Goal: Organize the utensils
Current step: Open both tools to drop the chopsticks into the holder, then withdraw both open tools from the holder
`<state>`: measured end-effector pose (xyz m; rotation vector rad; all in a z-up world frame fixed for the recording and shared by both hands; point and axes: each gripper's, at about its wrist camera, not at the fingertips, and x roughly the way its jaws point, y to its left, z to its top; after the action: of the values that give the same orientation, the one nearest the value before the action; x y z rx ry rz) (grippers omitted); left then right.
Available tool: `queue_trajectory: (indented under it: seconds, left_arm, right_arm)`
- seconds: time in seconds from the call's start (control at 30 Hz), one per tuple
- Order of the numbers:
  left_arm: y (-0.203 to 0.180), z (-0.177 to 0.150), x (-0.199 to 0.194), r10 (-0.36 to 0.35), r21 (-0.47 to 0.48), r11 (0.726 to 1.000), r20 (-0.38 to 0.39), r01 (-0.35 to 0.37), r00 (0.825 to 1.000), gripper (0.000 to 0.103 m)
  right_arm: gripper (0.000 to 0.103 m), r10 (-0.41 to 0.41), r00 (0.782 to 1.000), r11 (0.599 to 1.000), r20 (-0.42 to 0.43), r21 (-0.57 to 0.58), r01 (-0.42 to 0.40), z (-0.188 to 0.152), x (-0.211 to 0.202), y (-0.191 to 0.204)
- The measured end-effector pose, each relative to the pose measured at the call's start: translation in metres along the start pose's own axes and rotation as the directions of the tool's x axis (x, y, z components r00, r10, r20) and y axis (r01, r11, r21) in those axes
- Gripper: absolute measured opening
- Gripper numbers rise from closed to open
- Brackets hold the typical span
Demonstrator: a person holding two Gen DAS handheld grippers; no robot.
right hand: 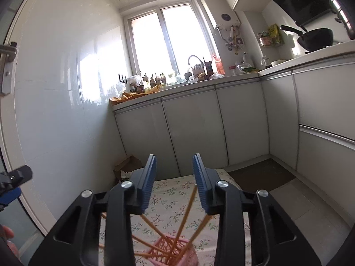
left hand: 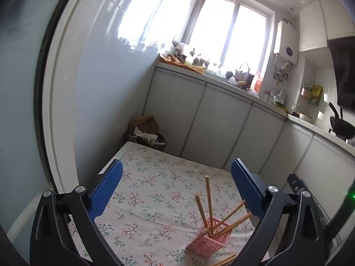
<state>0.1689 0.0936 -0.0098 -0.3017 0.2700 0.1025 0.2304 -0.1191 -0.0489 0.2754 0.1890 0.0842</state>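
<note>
A pink lattice basket (left hand: 207, 242) stands on a table with a floral cloth (left hand: 155, 190) and holds several wooden chopsticks (left hand: 208, 201) that lean out at different angles. More chopsticks (left hand: 224, 260) lie on the cloth just in front of it. My left gripper (left hand: 176, 190) is open wide and empty, above and to the left of the basket. My right gripper (right hand: 174, 182) is open and empty, held above the basket (right hand: 175, 251), whose chopsticks (right hand: 188, 208) rise between and below its fingers. The left gripper's tip also shows at the left edge of the right wrist view (right hand: 13, 185).
Grey cabinet doors (right hand: 193, 133) under a white counter (right hand: 199, 84) crowded with bottles and jars stand behind the table. A bin with cardboard and paper (left hand: 147, 133) sits at the table's far corner. A black wok (right hand: 315, 38) is on the right counter. White tiled wall on the left.
</note>
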Motion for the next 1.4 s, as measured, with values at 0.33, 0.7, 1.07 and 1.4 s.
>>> queue_trajectory:
  seconds: [0.33,0.7,1.07,1.4]
  left_arm:
    - [-0.033,-0.018,-0.013,-0.021,0.138,0.99,-0.035,0.025,0.999,0.096]
    - [-0.056,-0.046,-0.035,-0.054,0.219,0.973,-0.09,0.073,0.994,0.096]
    - [-0.074,-0.096,-0.027,-0.081,0.329,0.928,-0.284,0.176,0.956,0.096]
    - [-0.097,-0.161,0.052,-0.002,0.418,0.828,-0.665,0.375,0.747,0.096]
  right_arm:
    - [0.084,-0.108,0.993,0.993,-0.041,-0.056,0.106,-0.008,-0.064,-0.02]
    - [0.096,-0.229,0.968,0.969,-0.103,-0.122,0.216,-0.03,-0.098,-0.027]
    - [0.097,-0.286,0.939,0.953,-0.19,-0.159,0.258,-0.055,-0.122,-0.06]
    - [0.096,-0.287,0.816,0.957,-0.502,-0.106,0.272,-0.124,-0.114,-0.139]
